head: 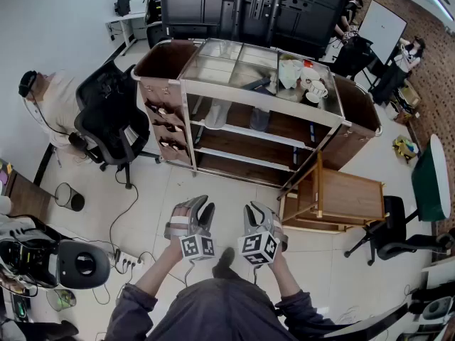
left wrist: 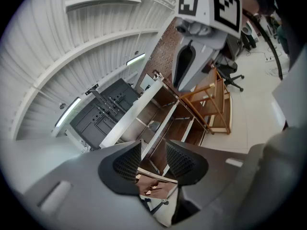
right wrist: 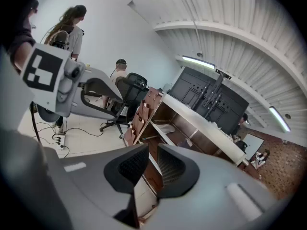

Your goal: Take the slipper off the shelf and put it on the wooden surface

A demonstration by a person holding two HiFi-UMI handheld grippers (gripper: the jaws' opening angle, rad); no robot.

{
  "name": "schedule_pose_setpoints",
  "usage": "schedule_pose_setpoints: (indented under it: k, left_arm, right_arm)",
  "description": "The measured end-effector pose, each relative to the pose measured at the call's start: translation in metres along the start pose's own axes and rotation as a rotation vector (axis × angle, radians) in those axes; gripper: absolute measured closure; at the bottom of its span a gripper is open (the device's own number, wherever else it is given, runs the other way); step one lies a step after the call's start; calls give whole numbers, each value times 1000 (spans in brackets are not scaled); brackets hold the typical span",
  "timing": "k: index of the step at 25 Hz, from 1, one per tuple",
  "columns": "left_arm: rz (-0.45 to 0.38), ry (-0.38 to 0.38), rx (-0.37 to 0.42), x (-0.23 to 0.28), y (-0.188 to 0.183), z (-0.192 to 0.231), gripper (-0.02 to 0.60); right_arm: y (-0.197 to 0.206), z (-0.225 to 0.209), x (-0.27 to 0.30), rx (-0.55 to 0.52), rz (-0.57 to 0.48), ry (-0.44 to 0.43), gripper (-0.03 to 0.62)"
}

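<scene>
The shelf (head: 263, 101), a wheeled cart with metal rails, stands ahead of me. The low wooden surface (head: 348, 194) sits by its right end, just beside the cart's open door. On the middle level lies what I take to be a pale slipper (head: 215, 112) toward the left end. A dark slipper (head: 260, 119) lies nearer the middle of that level.

My left gripper (head: 193, 206) and right gripper (head: 260, 212) hover side by side, well short of the cart. Each has its jaws partly apart with nothing between them. Nothing has been picked up yet.

Several things could go wrong from here, as I judge it:
- The task names one slipper and I see two, so I could reach for the wrong one.
- The rail of the level above overhangs the slippers. A gripper coming in too high could knock against that rail.
- The jaws are only half spread. If I don't widen them first, a pad may push the slipper toward the back edge of the shelf instead of straddling it.
- A soft slipper pinched at its rim could sag and slip out on the way across to the wooden surface.
</scene>
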State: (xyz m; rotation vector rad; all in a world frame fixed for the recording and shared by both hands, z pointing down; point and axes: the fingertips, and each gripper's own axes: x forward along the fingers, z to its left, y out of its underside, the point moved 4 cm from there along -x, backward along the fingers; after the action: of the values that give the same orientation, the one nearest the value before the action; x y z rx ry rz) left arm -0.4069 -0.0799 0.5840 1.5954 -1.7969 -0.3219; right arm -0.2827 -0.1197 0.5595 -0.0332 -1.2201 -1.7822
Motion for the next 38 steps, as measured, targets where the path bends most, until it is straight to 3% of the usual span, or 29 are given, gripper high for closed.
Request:
schedule_pose_setpoints:
  k: [7, 15, 20, 25, 27, 29, 32, 38]
  left_arm:
    - [33, -52, 102, 156, 22, 42, 388]
    - [125, 5, 243, 318, 78, 65, 332]
    - [245, 44, 309, 414, 127, 82, 313]
    - [248, 74, 407, 481, 147, 82, 284]
    - [256, 116, 431, 497, 148, 78, 301]
    - [251, 134, 413, 500, 147, 77, 402]
    - [228, 77, 399, 492, 140, 87, 465]
    - [189, -87, 324, 425, 107, 102, 485]
  right_arm:
    - [-2, -72, 88, 7, -4, -14, 539]
    - [5, -130, 164, 37, 72, 5, 540]
    - [-3, -165, 204, 68, 131, 24, 548]
    - [7, -184, 218, 137, 199, 47, 559]
    - [17, -183, 218, 153, 231, 46, 560]
    - [26, -182, 213, 160, 249, 50, 562]
    - [33, -184, 200, 183, 259, 79, 567]
    - [54, -188, 142, 227, 222, 147, 577]
